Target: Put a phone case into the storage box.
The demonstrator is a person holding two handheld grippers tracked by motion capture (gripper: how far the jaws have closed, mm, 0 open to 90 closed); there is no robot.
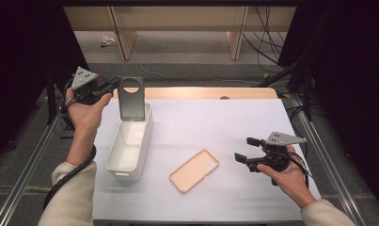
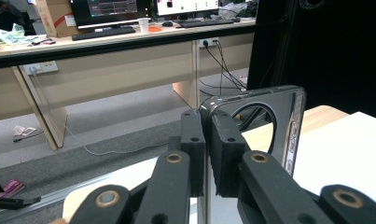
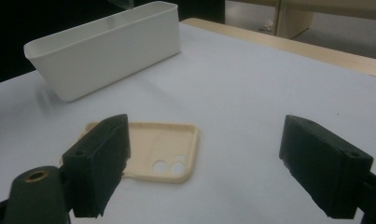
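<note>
Close in: left gripper (image 2: 205, 154) jaws are pressed together on the edge of a dark phone case (image 2: 269, 126), pinching it near the corner by its large round camera cutout. In the high view the left gripper (image 1: 113, 85) holds that dark phone case (image 1: 130, 99) upright over the far end of the white bin (image 1: 113, 160), lower edge at or just inside the rim. Likely held vertical so it slides down into the narrow bin; a flat carry would catch on the walls.

Right gripper (image 3: 204, 163) jaws stand wide apart, holding nothing, aimed at a beige phone case (image 3: 150, 156) lying open side up on the tabletop (image 3: 251, 93). High view puts the right gripper (image 1: 247, 149) well to the right of the beige phone case (image 1: 194, 170), which sits just beside the bin's near end. Judgement: it waits for the next pick, jaws pre-spread for the case's edge.

Hard to read: whether the dark case's bottom edge touches the bin. Bin interior near the far end is screened by the case. Beige case's left edge is covered by a jaw in the right gripper view.
</note>
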